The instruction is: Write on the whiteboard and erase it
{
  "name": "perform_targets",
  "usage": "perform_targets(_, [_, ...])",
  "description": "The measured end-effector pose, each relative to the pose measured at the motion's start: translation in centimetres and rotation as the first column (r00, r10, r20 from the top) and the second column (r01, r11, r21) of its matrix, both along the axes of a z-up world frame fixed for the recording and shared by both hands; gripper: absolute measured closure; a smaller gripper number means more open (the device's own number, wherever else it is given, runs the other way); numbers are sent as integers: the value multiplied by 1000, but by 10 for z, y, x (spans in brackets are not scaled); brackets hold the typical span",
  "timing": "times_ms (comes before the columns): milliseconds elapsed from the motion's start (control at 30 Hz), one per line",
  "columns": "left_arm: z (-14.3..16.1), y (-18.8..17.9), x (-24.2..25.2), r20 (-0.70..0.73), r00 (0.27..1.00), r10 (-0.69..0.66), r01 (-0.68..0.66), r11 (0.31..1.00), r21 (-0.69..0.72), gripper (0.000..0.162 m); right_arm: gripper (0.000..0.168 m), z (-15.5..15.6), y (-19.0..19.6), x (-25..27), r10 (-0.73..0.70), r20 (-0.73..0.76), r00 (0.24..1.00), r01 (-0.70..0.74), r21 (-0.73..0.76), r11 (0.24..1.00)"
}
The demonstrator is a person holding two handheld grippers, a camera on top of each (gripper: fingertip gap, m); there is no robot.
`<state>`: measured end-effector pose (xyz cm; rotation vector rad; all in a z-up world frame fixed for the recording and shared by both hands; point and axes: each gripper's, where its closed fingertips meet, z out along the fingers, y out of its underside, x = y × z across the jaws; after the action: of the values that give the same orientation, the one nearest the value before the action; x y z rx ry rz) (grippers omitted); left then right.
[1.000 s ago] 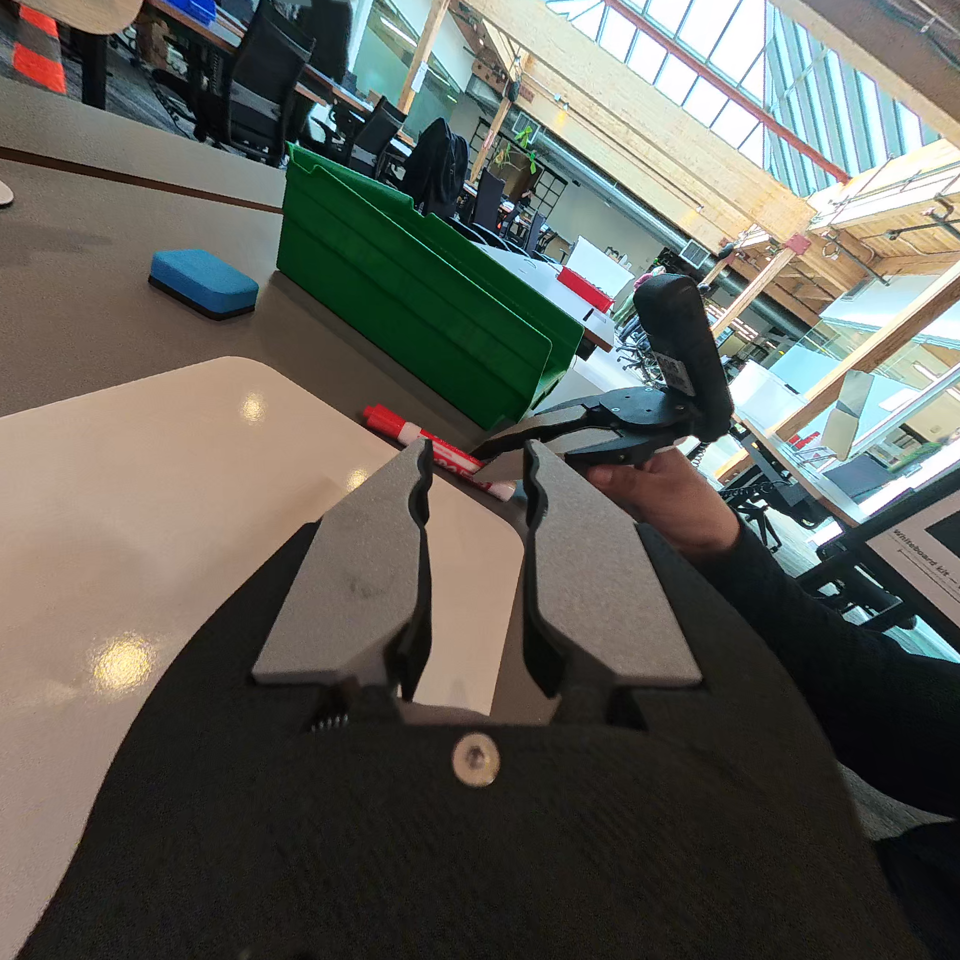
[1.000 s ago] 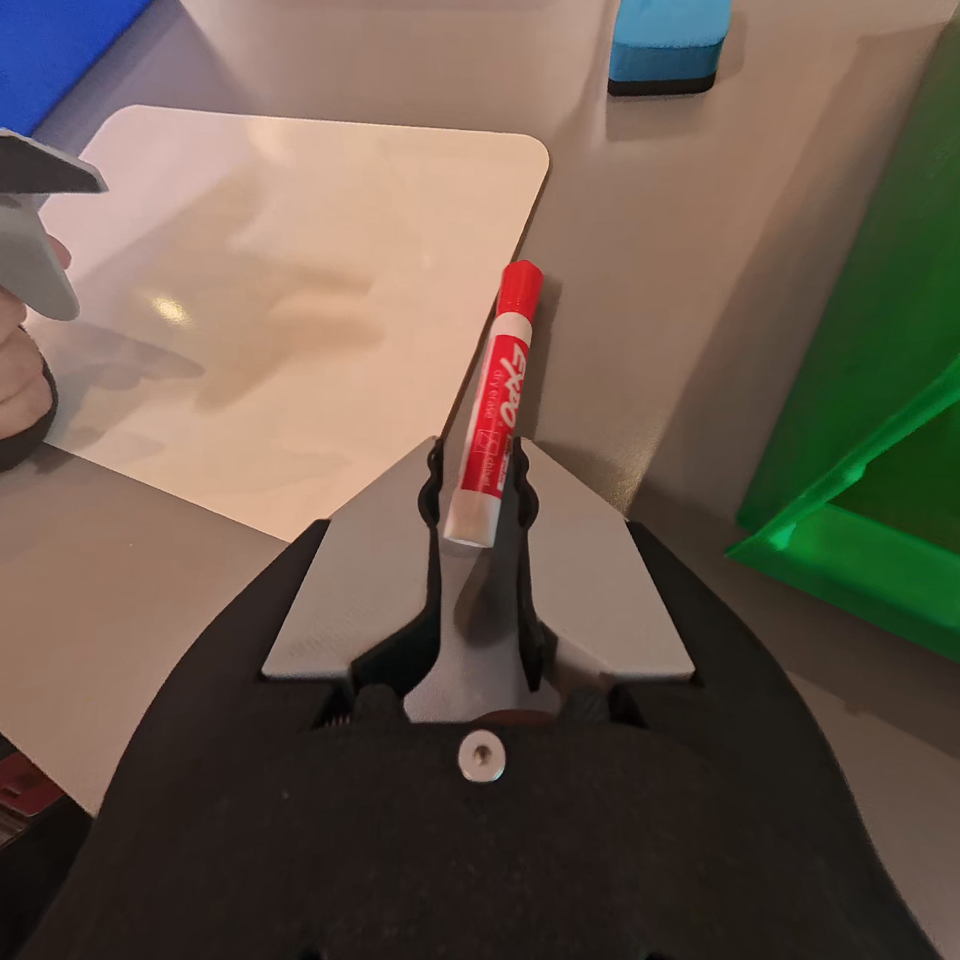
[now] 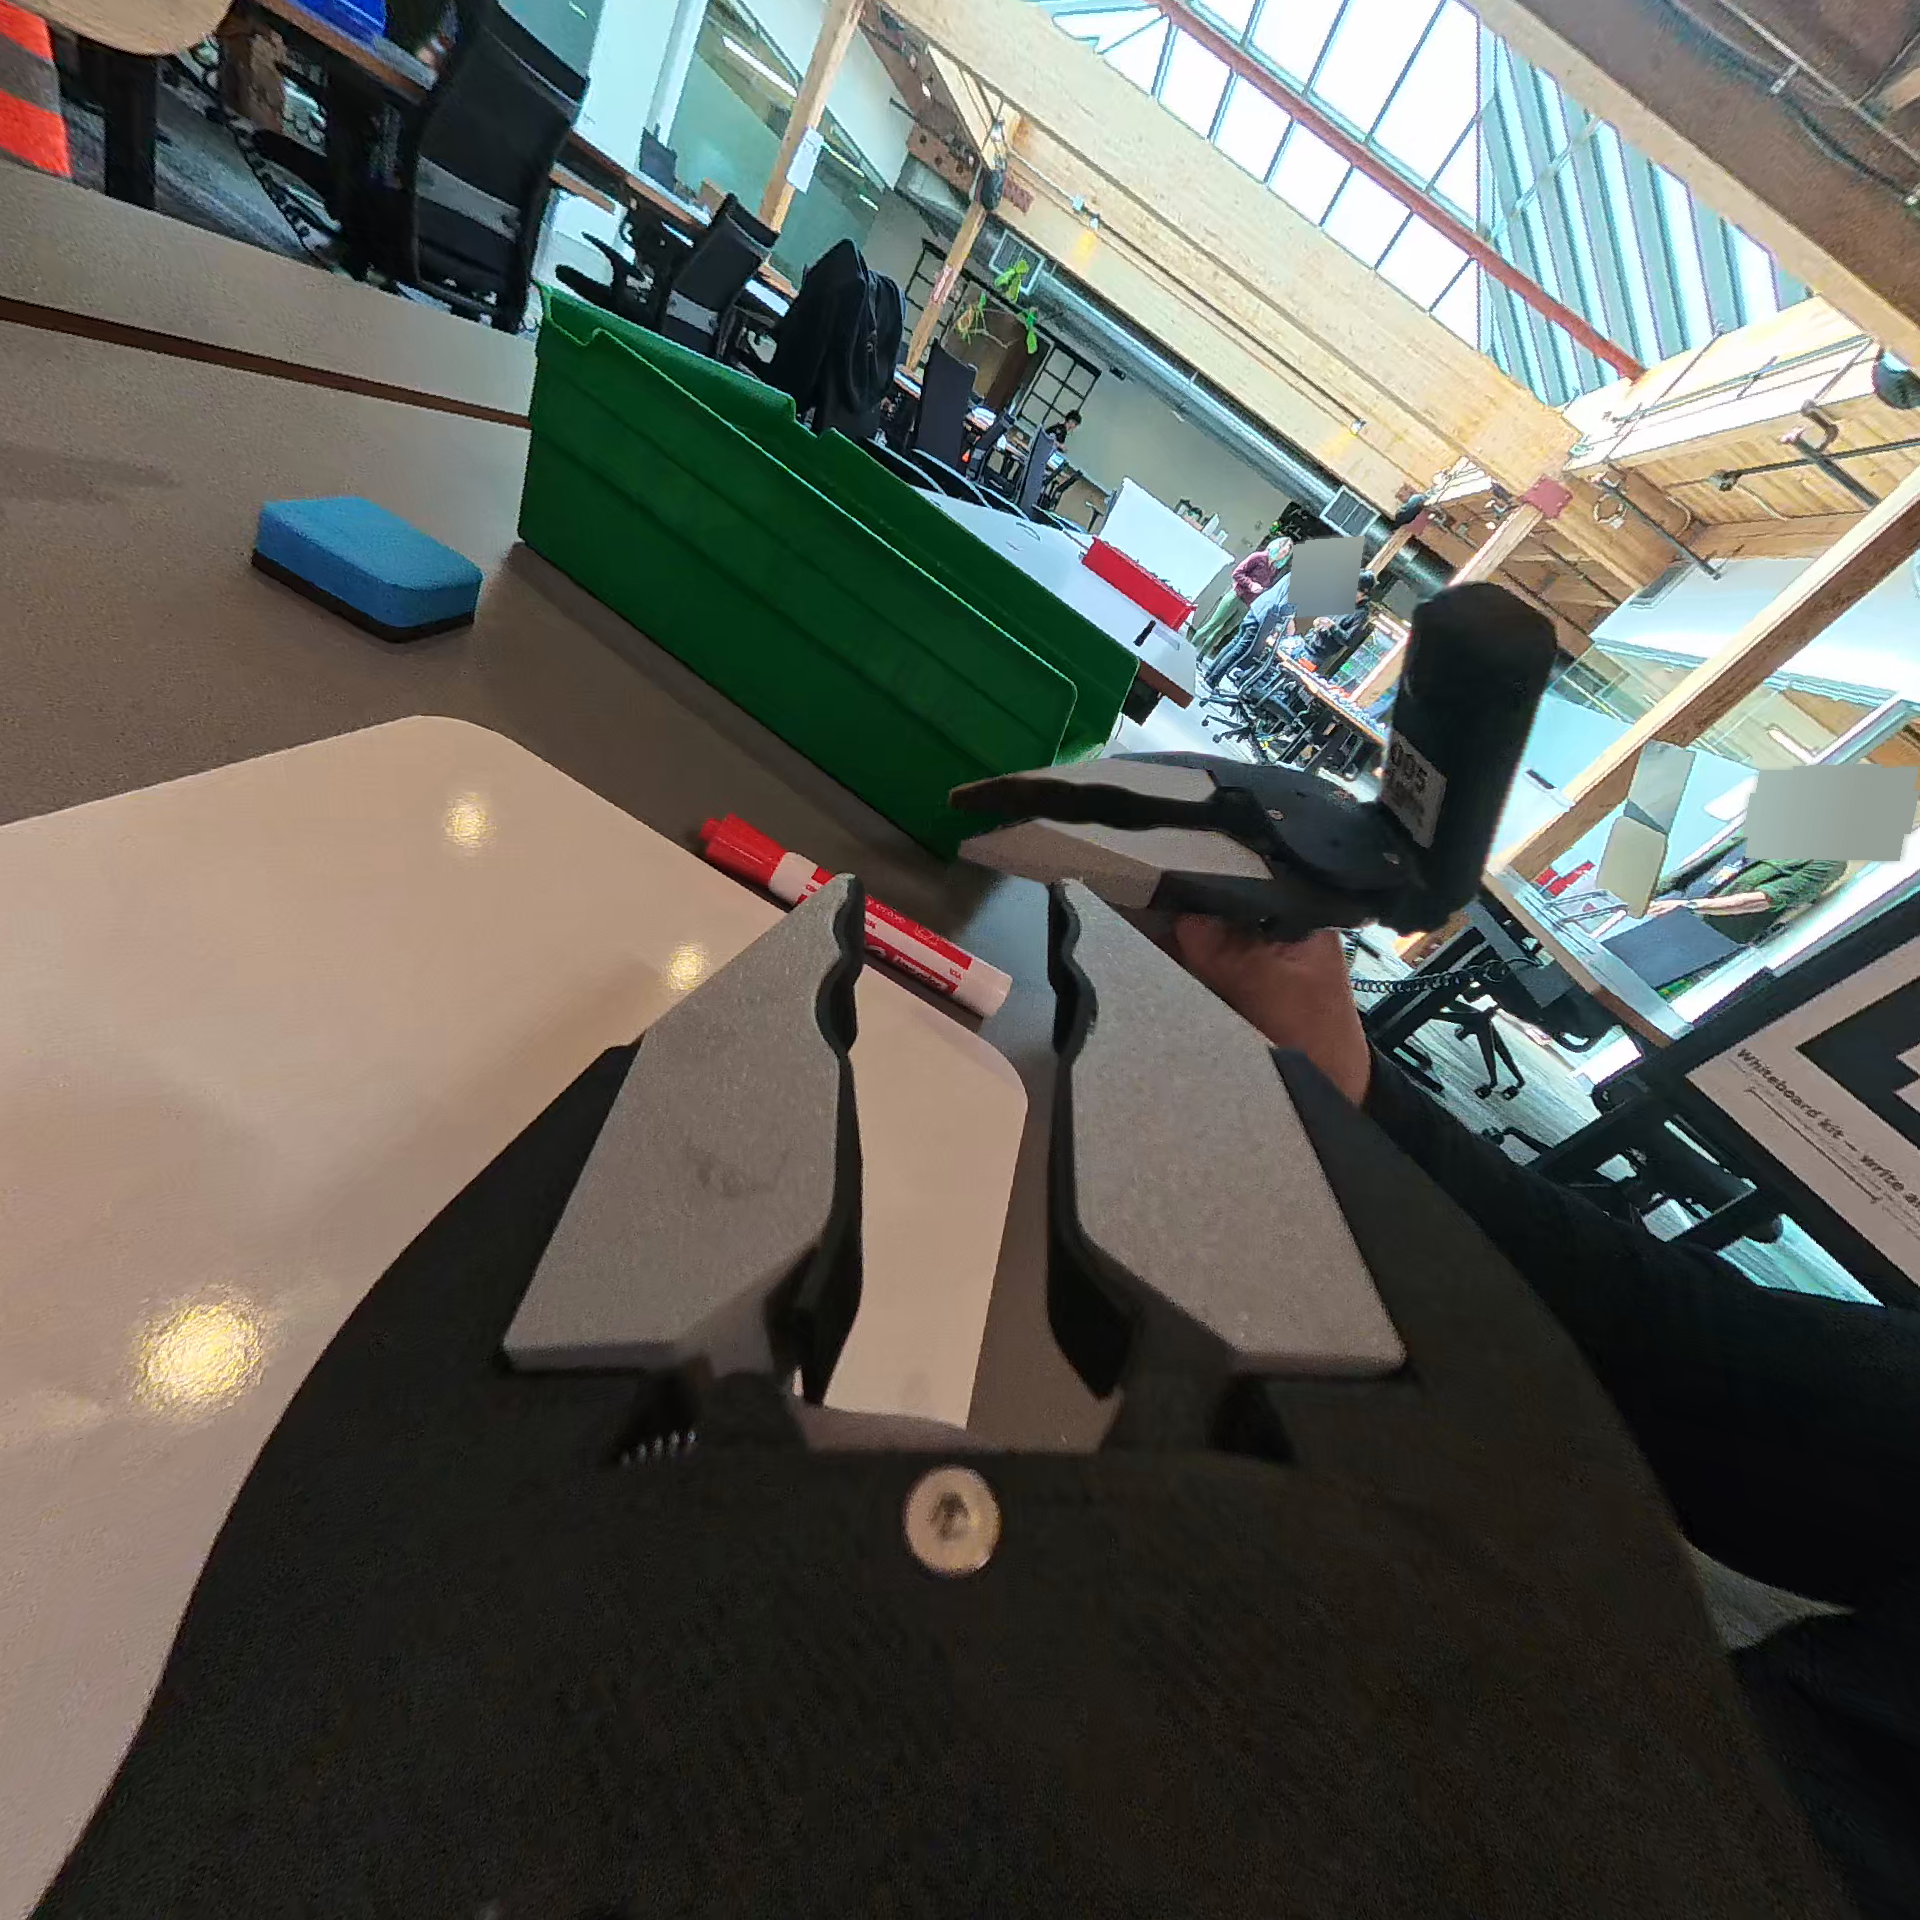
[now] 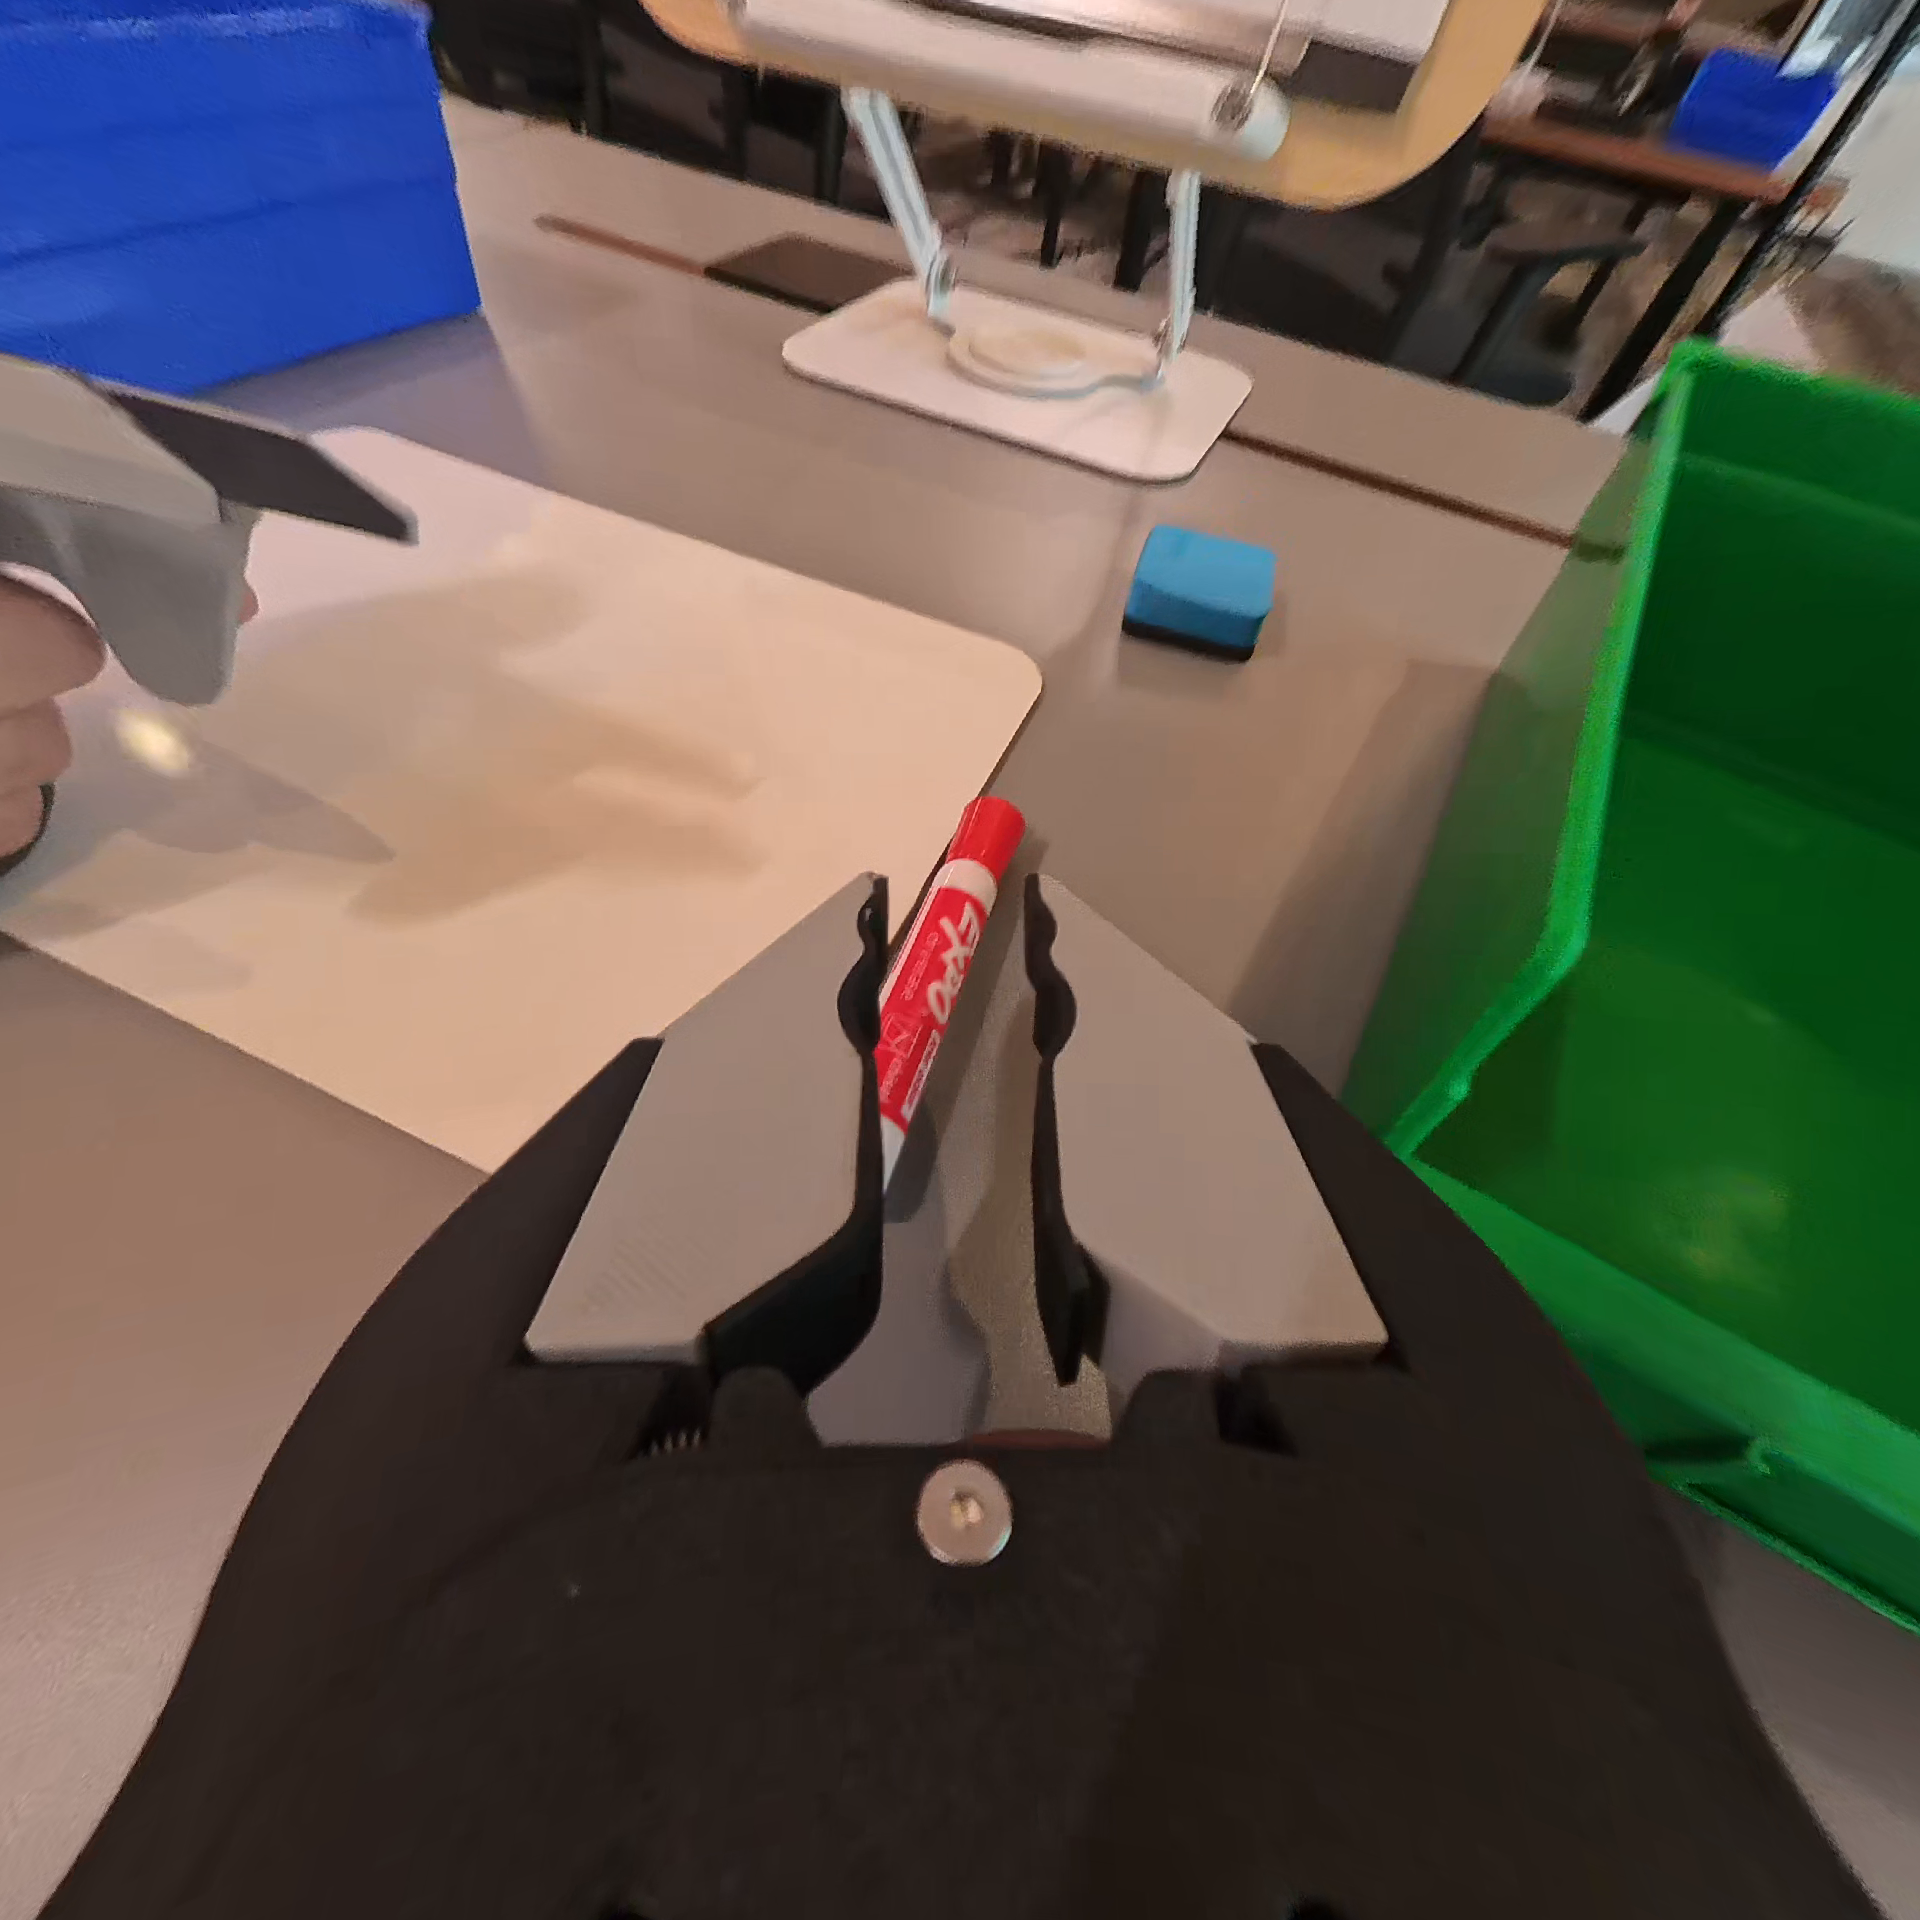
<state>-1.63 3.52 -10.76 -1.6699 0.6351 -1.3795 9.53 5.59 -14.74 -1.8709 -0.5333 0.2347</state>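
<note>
Lifting off red marker (image 4: 948, 964), right tool (image 4: 954, 902) now parted, raised.

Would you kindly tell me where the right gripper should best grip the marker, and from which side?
Probably mid-barrel on the marker, coming from its white tail end with the right gripper open astride it. It lies flat on the table beside the whiteboard, red cap pointing away, so the cap stays free.

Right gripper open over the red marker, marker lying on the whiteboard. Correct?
Not quite: the red marker lies on the table beside the whiteboard, not on it. The right wrist view shows this. The right gripper is open over it, as you said.
</note>
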Motion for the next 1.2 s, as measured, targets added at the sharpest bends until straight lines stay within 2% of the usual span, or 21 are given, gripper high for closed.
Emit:
perform_targets(100, [0, -2, 1, -3, 1000, -9, 9, 1000, 2, 129, 147, 9, -1, 3, -12, -17, 1000, 13, 57, 998])
perform_targets(233, [1, -8, 5, -23, 999, -27, 28, 999, 47, 126, 138, 4, 1, 1, -2, -19, 1000, 2, 18, 1000])
perform_targets(300, [6, -20, 9, -22, 997, -72, 74, 994, 81, 117, 138, 5, 0, 1, 2, -31, 1000, -2, 20, 1000])
perform_targets(367, [19, -48, 14, 37, 977, -212, 208, 975, 83, 103, 138, 5, 0, 1, 9, -42, 999, -8, 16, 1000])
perform_targets(467, [44, -82, 9, 103, 929, -356, 345, 932, 111, 101, 138, 5, 0, 0, 22, -55, 998, -21, 7, 1000])
perform_targets(533, [68, -97, -4, 122, 913, -390, 368, 914, 174, 99, 137, 4, 0, 0, 27, -60, 998, -27, 0, 1000])
perform_targets(600, [95, -101, -22, 131, 922, -365, 330, 916, 229, 99, 137, 4, -1, -1, 33, -62, 997, -33, -3, 999])
perform_targets(700, [138, -88, -57, 156, 957, -246, 199, 943, 265, 98, 137, 4, -1, -2, 36, -64, 997, -36, -1, 999])
perform_targets(800, [171, -52, -106, 175, 985, -1, -41, 971, 237, 99, 137, 5, -2, -2, 39, -63, 997, -39, 1, 999])
perform_targets(933, [193, -5, -190, 167, 920, 354, -381, 909, 171, 100, 137, 5, -2, -2, 39, -59, 997, -39, 9, 999])
perform_targets(1033, [181, 23, -250, 41, 835, 548, -549, 826, 127, 100, 136, 5, -2, -3, 38, -50, 998, -38, 10, 999])
perform_targets(1200, [128, 53, -322, -222, 696, 683, -680, 726, 101, 97, 135, 3, -1, -3, 31, -35, 999, -31, 3, 1000])
